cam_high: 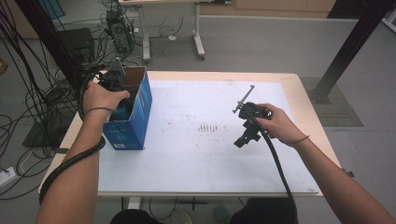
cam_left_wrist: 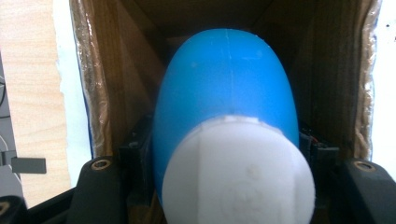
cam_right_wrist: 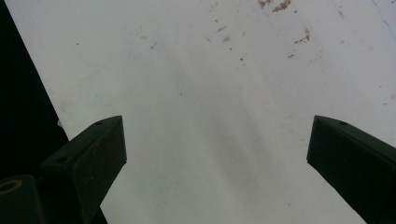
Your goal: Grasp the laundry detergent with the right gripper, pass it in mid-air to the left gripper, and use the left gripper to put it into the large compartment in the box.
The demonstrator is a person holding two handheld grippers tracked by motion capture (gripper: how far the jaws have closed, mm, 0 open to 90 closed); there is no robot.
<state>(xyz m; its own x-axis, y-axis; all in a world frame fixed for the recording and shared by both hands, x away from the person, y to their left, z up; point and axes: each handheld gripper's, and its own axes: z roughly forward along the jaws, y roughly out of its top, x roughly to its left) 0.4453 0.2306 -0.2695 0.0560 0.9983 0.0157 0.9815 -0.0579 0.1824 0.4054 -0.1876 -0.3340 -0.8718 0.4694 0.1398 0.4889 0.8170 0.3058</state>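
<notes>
Left tool (cam_left_wrist: pixel 224 186) clamped on blue bottle (cam_left_wrist: pixel 224 93) inside the box (cam_high: pixel 140 98), left of frame. Step: mid-transfer (in or out, can't tell). Right tool (cam_right_wrist: pixel 215 154) wide open, empty, over worktop (cam_high: pixel 196 154). Next: clear box walls.

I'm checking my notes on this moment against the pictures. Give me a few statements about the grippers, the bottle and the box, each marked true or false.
1. The left gripper is shut on a blue bottle with a white cap. True.
2. The blue bottle lies out on the white table sheet. False: it is inside the open blue cardboard box.
3. The right gripper is open, with nothing between its jaws. True.
4. The right gripper reaches into the box. False: it is over the bare sheet, apart from the box.
</notes>
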